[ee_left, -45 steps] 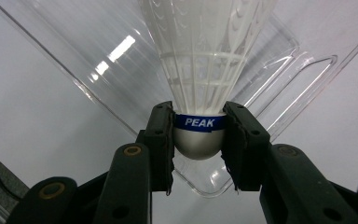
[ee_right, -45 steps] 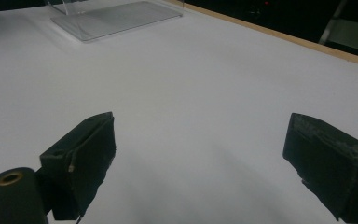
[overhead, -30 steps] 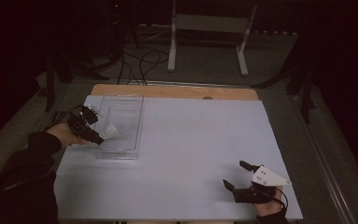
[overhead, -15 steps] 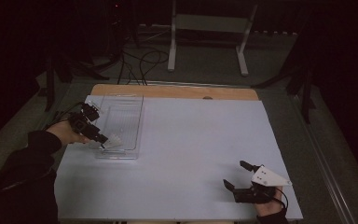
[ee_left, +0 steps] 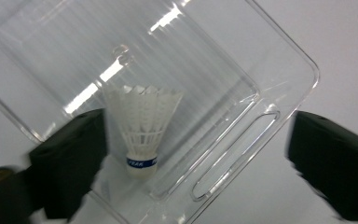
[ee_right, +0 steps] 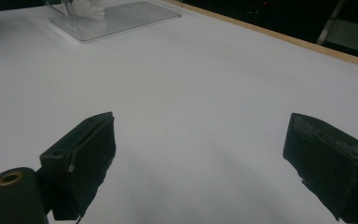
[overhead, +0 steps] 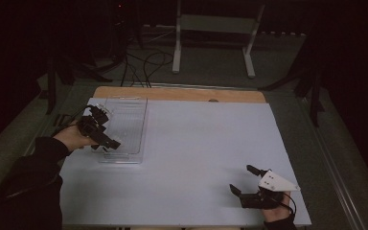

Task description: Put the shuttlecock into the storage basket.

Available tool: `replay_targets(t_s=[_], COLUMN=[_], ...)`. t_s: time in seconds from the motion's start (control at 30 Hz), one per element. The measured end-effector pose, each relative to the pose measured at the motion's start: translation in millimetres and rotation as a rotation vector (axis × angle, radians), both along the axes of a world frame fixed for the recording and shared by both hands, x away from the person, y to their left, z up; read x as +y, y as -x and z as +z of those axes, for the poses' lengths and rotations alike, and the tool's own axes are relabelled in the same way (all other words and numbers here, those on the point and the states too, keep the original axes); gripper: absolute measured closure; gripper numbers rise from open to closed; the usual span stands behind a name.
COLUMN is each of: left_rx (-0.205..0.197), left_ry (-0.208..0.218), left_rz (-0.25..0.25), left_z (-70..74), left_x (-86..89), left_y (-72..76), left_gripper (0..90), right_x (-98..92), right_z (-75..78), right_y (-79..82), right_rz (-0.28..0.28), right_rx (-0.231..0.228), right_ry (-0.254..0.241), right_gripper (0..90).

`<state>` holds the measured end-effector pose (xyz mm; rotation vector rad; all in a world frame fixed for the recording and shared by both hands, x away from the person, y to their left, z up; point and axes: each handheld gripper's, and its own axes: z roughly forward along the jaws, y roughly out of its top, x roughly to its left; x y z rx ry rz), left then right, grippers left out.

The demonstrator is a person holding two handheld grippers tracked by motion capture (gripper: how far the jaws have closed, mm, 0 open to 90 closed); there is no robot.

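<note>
A white feather shuttlecock point(ee_left: 144, 128) with a blue band stands cork-down inside a clear plastic tray point(ee_left: 270, 60), just beside one jaw. My left gripper point(ee_left: 200, 163) hangs over the tray's near end point(overhead: 124, 153); its jaws have just been opening and now stand wide apart, pressing on nothing. In the high view the left gripper point(overhead: 109, 128) is held by a hand in a dark sleeve at the table's left. My right gripper point(overhead: 244, 179) rests low near the front right, open and empty, with bare white tabletop between its jaws point(ee_right: 200, 158).
The white table top point(overhead: 196, 143) ends in a wooden strip point(overhead: 182, 93) at the back. Beyond it stand a metal frame point(overhead: 215, 28) and floor cables point(overhead: 143, 62). The tray point(ee_right: 121, 18) lies far off in the right gripper view.
The left gripper's jaws went from shut to wide open, leaving the shuttlecock standing in the tray. The left hand shifted only slightly. The right gripper has not moved.
</note>
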<state>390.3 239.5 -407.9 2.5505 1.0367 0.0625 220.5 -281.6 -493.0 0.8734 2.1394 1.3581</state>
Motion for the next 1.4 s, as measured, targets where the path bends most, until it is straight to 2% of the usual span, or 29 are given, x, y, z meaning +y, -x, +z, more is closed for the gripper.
replay_targets(t_s=[0.07, 0.1, 0.2, 0.23, 0.27, 0.3, 0.33, 0.43, 0.57, 0.73, 0.93, 1.1, 1.2, 1.3, 1.37, 1.4], left_rx=[-0.025, -0.024, -0.038, -0.066, -0.066, -0.075, -0.089, -0.101, -0.106, -0.127, -0.173, -0.203, -0.215, -0.198, -0.209, -0.197], left_ry=[0.020, 0.037, 0.051, 0.095, 0.095, 0.125, 0.127, 0.153, 0.186, 0.249, 0.277, 0.266, 0.289, 0.293, 0.281, 0.294], left_rz=[-0.001, -0.003, -0.010, -0.022, -0.022, -0.022, -0.024, -0.012, -0.029, -0.061, -0.081, -0.091, -0.104, -0.137, -0.141, -0.143], left_z=[0.6, -0.9, -2.3, -2.0, -2.0, -1.6, -1.5, -1.8, -2.4, -1.1, -1.7, -3.8, -2.5, -2.3, -2.0, -1.7], left_x=[-0.9, -2.2, -4.4, -6.5, -6.5, -8.4, -9.2, -11.9, -17.3, -24.9, -35.5, -46.2, -51.9, -58.4, -63.6, -66.7], left_y=[0.9, 1.9, 4.0, 6.8, 6.8, 8.0, 8.4, 8.9, 11.3, 16.4, 20.9, 23.9, 26.7, 28.7, 30.6, 31.4], left_gripper=[1.3, 0.0, 0.0, 0.0, 0.0, 0.0, 0.0, 0.0, 0.0, 0.0, 0.0, 0.0, 0.0, 0.0, 0.0, 0.0], right_x=[0.2, 0.1, 0.0, 0.0, 0.0, 0.0, 0.1, 0.3, -0.1, 0.0, 0.2, 0.0, 0.1, 0.2, 0.2, 0.2], right_z=[0.1, 0.1, -0.1, -0.1, -0.1, 0.0, 0.0, 0.0, 0.0, 0.1, -0.1, -0.2, -0.4, -0.6, -0.5, -0.3], right_y=[0.2, 0.2, 0.0, 0.0, 0.0, 0.0, 0.0, 0.0, 0.0, 0.1, -0.1, -0.3, -0.4, -0.7, -0.7, -0.5], right_rz=[0.001, 0.002, 0.001, 0.002, 0.002, 0.003, 0.002, 0.002, 0.001, 0.003, 0.004, 0.000, 0.002, 0.005, 0.003, 0.003], right_rx=[0.000, 0.000, 0.001, 0.000, 0.000, 0.000, -0.001, 0.001, 0.000, 0.000, 0.001, 0.001, 0.001, 0.002, 0.001, 0.001], right_ry=[0.000, 0.001, 0.000, 0.001, 0.001, 0.000, 0.000, 0.001, -0.001, -0.001, 0.000, 0.001, 0.000, 0.000, 0.000, 0.000], right_gripper=[9.2, 9.2, 9.2, 9.2, 9.2, 9.2, 9.2, 9.2, 9.2, 9.2, 9.2, 9.2, 9.2, 9.2, 9.2, 9.2])
